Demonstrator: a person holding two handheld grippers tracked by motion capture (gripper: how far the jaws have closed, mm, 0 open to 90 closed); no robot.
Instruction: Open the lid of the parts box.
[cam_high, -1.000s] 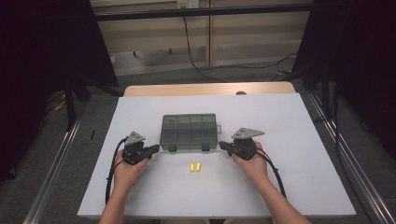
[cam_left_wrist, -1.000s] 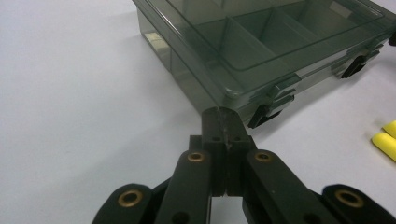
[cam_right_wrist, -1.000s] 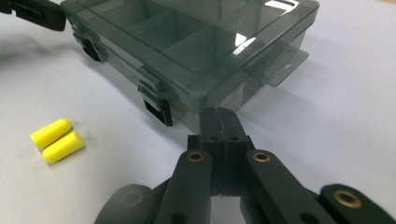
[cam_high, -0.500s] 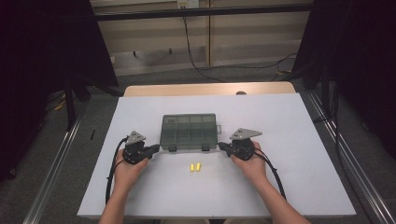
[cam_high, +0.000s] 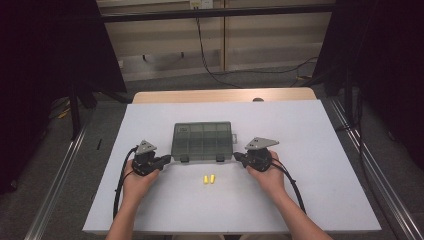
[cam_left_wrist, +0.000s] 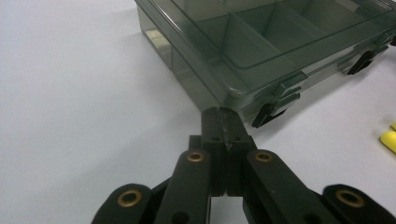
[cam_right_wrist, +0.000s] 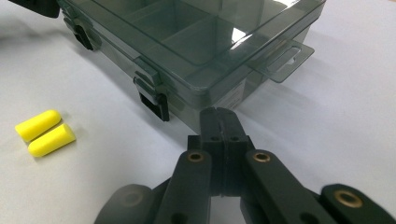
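While you hold one set of tongs in each hand, both rest low on the white worktop (cam_high: 320, 130), one at either near corner of the smoky transparent compartment box (cam_high: 202, 140). Your left tongs (cam_high: 167, 159) are pressed fully together with nothing between the jaws; in the left gripper view their tip (cam_left_wrist: 222, 116) sits just beside the box's near corner, next to one of its black latches (cam_left_wrist: 268, 113), though you cannot tell from that view whether it touches the plastic. Your right tongs (cam_high: 239, 157) are likewise closed on nothing; in the right gripper view their tip (cam_right_wrist: 218, 117) points at the box's other near corner, just below the clear hanging tab (cam_right_wrist: 287, 57) on that end wall.

The box lies flat in the middle of the worktop with its lid down and both front latches facing you. Dividers show through the lid. Two yellow foam earplugs (cam_high: 209, 178) lie side by side, touching, on the bare worktop on your side of the box, between your two hands and clear of both tongs. In the right gripper view they appear off to the left (cam_right_wrist: 45, 132), apart from the nearest latch.
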